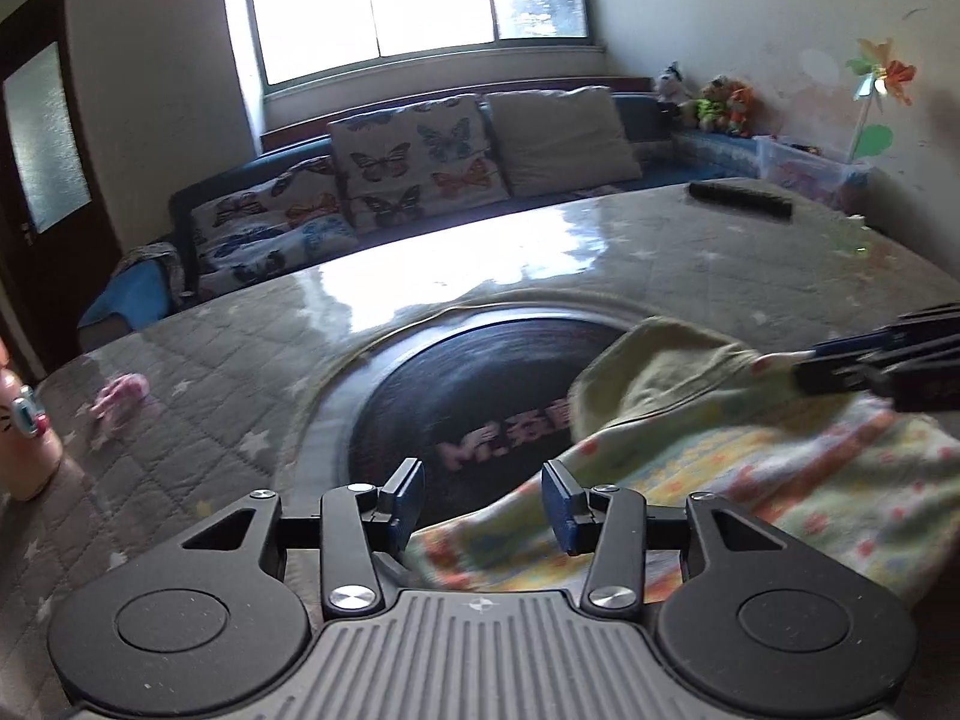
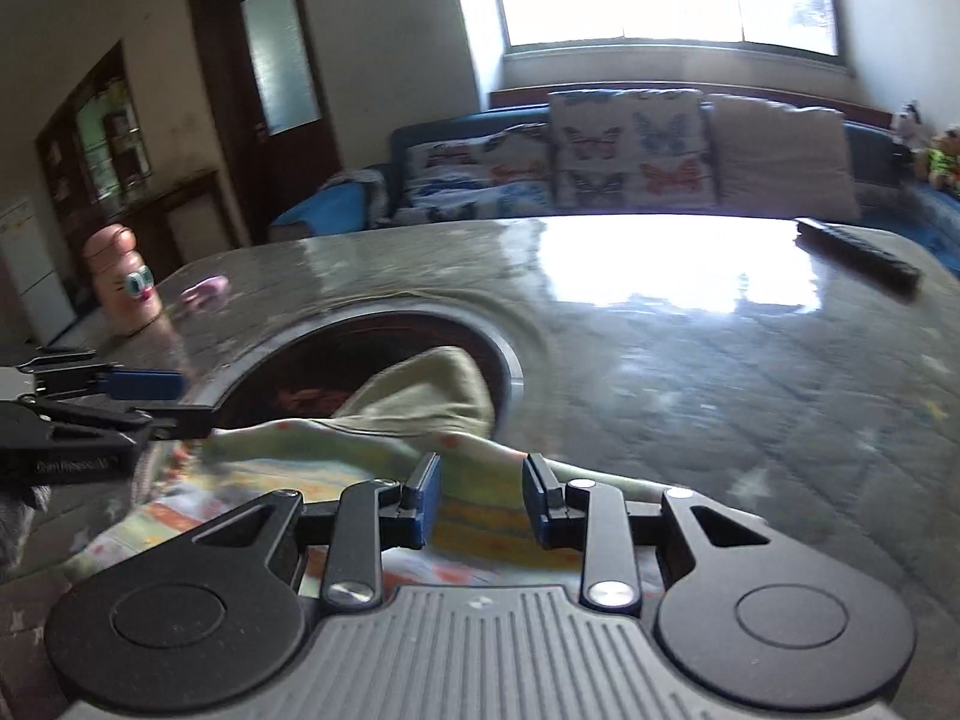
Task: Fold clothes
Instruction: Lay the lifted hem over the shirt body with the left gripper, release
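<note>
Patterned garment lies near the table edge, seemingly unheld.

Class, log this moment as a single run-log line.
task: fold clothes | left gripper: open, empty | right gripper: open over patterned garment | garment: rumpled on table

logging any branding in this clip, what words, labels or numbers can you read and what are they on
"Mr." then blurred pinkish characters I cannot read: printed on the dark round panel set in the table top.
Small pale lettering on the side of the left gripper, seen from the right wrist: too blurred to read.
A small emblem on the grey ribbed body behind the fingers: a mark, no words.
Nothing else legible.
</note>
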Demonstrator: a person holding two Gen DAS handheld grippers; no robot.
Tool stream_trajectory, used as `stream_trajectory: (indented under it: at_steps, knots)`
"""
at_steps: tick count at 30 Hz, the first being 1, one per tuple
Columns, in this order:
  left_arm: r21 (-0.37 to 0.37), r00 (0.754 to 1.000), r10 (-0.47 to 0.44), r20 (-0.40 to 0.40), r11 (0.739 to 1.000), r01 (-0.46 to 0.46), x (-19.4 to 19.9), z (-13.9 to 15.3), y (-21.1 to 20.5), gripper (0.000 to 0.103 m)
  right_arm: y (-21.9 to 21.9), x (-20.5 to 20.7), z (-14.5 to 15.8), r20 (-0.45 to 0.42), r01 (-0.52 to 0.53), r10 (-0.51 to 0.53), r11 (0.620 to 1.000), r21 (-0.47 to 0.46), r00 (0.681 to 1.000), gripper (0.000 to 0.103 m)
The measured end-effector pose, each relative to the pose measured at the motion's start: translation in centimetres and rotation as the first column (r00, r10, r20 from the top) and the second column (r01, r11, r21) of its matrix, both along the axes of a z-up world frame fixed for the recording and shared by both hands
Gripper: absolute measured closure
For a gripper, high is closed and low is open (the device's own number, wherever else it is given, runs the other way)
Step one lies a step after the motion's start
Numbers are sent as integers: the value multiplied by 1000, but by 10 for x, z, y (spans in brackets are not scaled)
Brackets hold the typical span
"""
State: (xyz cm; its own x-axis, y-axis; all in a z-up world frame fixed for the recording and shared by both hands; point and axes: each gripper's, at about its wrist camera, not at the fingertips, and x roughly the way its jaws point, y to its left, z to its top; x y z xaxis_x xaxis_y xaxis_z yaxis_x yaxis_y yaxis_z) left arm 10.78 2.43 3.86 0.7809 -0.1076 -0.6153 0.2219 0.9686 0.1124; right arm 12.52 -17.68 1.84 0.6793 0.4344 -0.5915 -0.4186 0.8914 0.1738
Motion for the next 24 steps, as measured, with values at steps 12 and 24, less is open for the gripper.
stream_trajectory:
  at_steps: [12, 24]
  knots:
    - [-105, 989, -47, -142, 994, 33, 52, -28, -24, 62, 31, 30, -20, -61, -19, 14, 996, -85, 998, 71]
    - [-120, 994, -46, -96, 992, 35, 36, -15, -24, 62, 38, 2, -3, -1, -113, 114, 989, -99, 994, 71]
